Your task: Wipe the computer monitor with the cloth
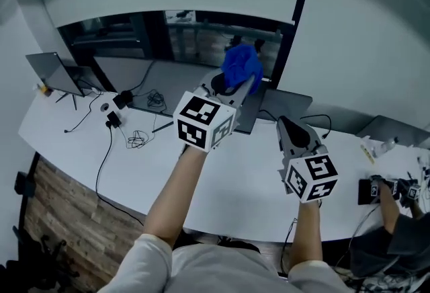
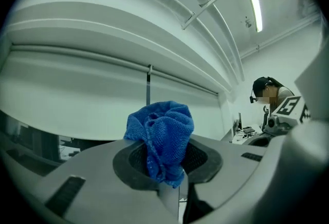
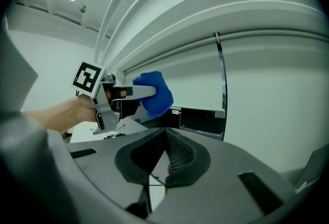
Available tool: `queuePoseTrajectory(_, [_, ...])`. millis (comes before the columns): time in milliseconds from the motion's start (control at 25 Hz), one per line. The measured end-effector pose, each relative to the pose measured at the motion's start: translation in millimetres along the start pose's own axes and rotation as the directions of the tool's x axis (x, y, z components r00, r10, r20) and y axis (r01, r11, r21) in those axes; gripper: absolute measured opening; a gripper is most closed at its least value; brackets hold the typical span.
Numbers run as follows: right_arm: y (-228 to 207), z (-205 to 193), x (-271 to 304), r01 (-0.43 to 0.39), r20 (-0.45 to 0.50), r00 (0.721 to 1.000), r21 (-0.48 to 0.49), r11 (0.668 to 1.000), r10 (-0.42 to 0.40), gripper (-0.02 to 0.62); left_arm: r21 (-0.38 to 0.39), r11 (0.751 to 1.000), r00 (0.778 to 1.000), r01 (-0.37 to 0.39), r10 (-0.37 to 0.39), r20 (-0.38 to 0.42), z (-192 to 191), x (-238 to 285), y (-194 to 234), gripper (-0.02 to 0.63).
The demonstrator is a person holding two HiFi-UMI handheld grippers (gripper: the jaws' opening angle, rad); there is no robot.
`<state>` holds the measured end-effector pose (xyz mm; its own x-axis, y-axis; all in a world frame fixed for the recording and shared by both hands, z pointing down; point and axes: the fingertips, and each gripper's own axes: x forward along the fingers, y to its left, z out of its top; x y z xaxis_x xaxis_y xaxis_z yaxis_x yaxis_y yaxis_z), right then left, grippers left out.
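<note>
The bunched blue cloth [image 1: 240, 66] is pinched in the closed jaws of the left gripper [image 1: 235, 88], raised above the back of the white desk [image 1: 222, 184], while the right gripper [image 3: 164, 153] beside it, lower, has its jaws together on nothing.

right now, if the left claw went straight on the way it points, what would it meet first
Probably the white blind, with the blue cloth held in the left claw touching first; depth is unclear.

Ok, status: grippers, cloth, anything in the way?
Left gripper shut on cloth, held up. Right gripper shut, empty. Cables on desk, below both.
</note>
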<state>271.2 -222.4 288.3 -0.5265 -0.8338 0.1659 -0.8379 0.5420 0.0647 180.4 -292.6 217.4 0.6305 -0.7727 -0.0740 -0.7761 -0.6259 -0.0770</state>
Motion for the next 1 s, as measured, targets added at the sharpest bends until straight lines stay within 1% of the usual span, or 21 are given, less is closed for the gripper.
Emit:
queuePoseTrajectory(120, [-8.7, -3.7, 8.0, -0.002, -0.010, 1.000, 0.011, 1.000, 0.002, 0.012, 0.023, 0.999, 0.998, 0.036, -0.035, -0.047, -9.2, 38.0, -8.2, 0.109])
queuePoseTrajectory(200, [-6.4, -4.2, 15.1, -0.030, -0.015, 0.999, 0.033, 0.999, 0.030, 0.013, 0.045, 0.998, 0.995, 0.044, -0.040, -0.089, -18.6, 55.6, -9.0, 0.109])
queuePoseTrajectory(280, [0.8, -6.5, 22.7, -0.063, -0.031, 0.997, 0.056, 0.996, 0.065, 0.012, 0.066, 0.997, 0.993, 0.038, -0.030, -0.110, -24.1, 63.1, -6.4, 0.109])
queuePoseTrajectory(360, [7.4, -9.0, 31.4, -0.069, -0.048, 0.996, 0.065, 0.996, 0.072, 0.013, 0.078, 0.996, 0.993, 0.035, -0.026, -0.114, -25.8, 62.0, 0.1, 0.109])
queuePoseTrajectory(480, [15.2, -9.4, 44.8, -0.042, -0.057, 0.997, 0.071, 0.997, 0.047, 0.014, 0.082, 0.996, 0.995, 0.024, -0.016, -0.101, -27.8, 49.9, 18.5, 0.109])
queuePoseTrajectory(560, [23.7, -7.5, 55.0, -0.034, -0.049, 0.998, 0.101, 0.994, 0.039, 0.013, 0.087, 0.996, 0.996, 0.014, -0.006, -0.094, -29.2, 37.4, 36.9, 0.109])
queuePoseTrajectory(640, [33.8, -4.4, 66.9, -0.023, -0.039, 0.999, 0.134, 0.991, 0.029, 0.013, 0.107, 0.994, 0.994, 0.018, -0.007, -0.108, -30.6, 24.9, 57.5, 0.109])
queuePoseTrajectory(720, [46.3, 1.0, 79.6, -0.020, -0.021, 1.000, 0.142, 0.990, 0.023, 0.012, 0.129, 0.991, 0.991, 0.026, -0.009, -0.131, -31.4, 11.9, 79.7, 0.109])
queuePoseTrajectory(840, [72.3, 9.6, 99.5, -0.040, 0.007, 0.999, 0.125, 0.991, 0.040, 0.012, 0.145, 0.989, 0.989, 0.012, 0.010, -0.147, -33.6, -12.9, 116.9, 0.109])
queuePoseTrajectory(1000, [114.8, 16.3, 128.9, -0.068, 0.004, 0.998, 0.076, 0.995, 0.068, 0.012, 0.143, 0.989, 0.987, -0.036, 0.058, -0.152, -37.1, -51.9, 174.0, 0.109])
